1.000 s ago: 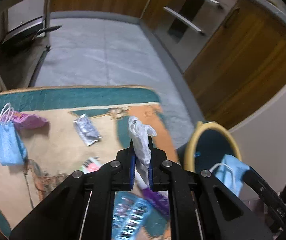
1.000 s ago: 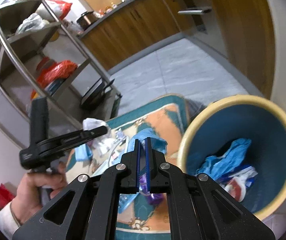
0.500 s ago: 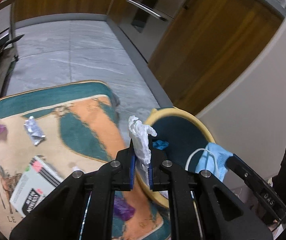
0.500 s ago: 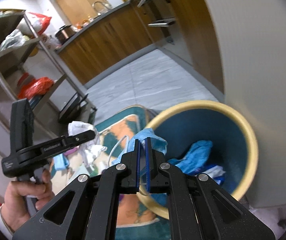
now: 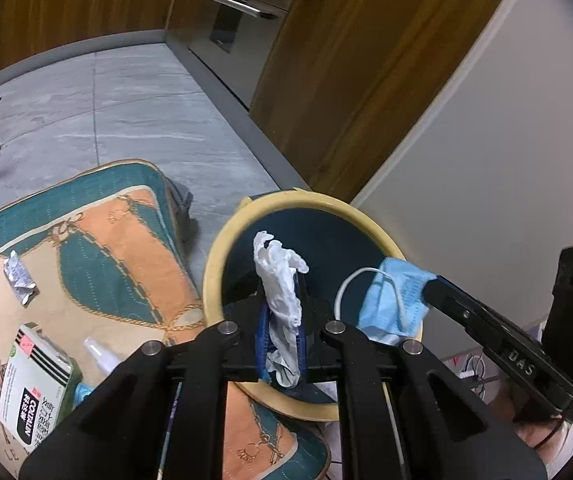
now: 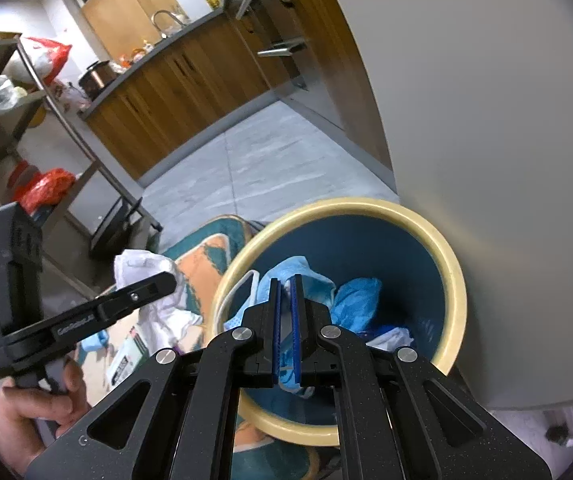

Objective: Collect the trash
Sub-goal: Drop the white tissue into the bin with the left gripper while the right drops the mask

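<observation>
- Your left gripper is clamped on the white tissue; its long axis runs up along the fingers, over the bin.
- Your right gripper pinches the blue mask, which hangs over the bin's mouth.

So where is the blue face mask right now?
The blue face mask is pinched in the right gripper, hanging over the open mouth of the yellow-rimmed bin. In the left wrist view it sits right of the crumpled white tissue.
</observation>
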The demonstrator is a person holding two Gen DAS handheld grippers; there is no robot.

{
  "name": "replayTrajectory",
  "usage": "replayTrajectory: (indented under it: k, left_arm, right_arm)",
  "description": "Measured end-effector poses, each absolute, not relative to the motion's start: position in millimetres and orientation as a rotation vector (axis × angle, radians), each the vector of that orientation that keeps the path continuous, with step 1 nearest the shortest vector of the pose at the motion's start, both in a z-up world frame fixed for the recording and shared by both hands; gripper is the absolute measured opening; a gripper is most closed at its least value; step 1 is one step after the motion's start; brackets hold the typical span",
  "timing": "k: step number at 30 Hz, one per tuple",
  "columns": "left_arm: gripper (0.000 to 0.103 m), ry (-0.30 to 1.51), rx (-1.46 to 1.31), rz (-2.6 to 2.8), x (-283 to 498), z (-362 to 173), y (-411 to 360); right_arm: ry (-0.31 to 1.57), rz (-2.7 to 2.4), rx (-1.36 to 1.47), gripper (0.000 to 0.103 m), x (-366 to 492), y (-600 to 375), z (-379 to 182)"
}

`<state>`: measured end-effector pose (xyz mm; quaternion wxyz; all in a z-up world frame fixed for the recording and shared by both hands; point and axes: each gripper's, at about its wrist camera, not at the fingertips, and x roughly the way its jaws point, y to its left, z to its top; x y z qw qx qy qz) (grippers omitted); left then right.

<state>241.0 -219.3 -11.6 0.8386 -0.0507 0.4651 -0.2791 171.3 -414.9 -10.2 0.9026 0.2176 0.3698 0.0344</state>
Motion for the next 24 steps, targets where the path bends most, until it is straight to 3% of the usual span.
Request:
replayTrajectory:
  k: [15, 19, 21, 24]
  left_arm:
    - [0.012, 1.029, 0.035, -0.639, 240.6, -35.5, -252.0]
    - [0.029, 1.046, 0.050, -0.643, 241.9, -43.8, -255.9]
    - [0.038, 1.046, 0.053, -0.642, 242.2, -45.5, -256.6]
    - [0.042, 1.046, 0.047, -0.637, 242.7, -46.7, -254.9]
  right_arm:
    - [0.855, 0.042, 0.422, 0.006, 186.2, -413.8, -33.8]
    - [0.870, 0.032, 0.433, 0.010, 188.2, -418.1, -37.6]
    - [0.871, 0.027, 0.439, 0.017, 187.6, -420.2, -38.0]
    - [0.858, 0.019, 0.455, 0.025, 184.9, -424.4, -37.0]
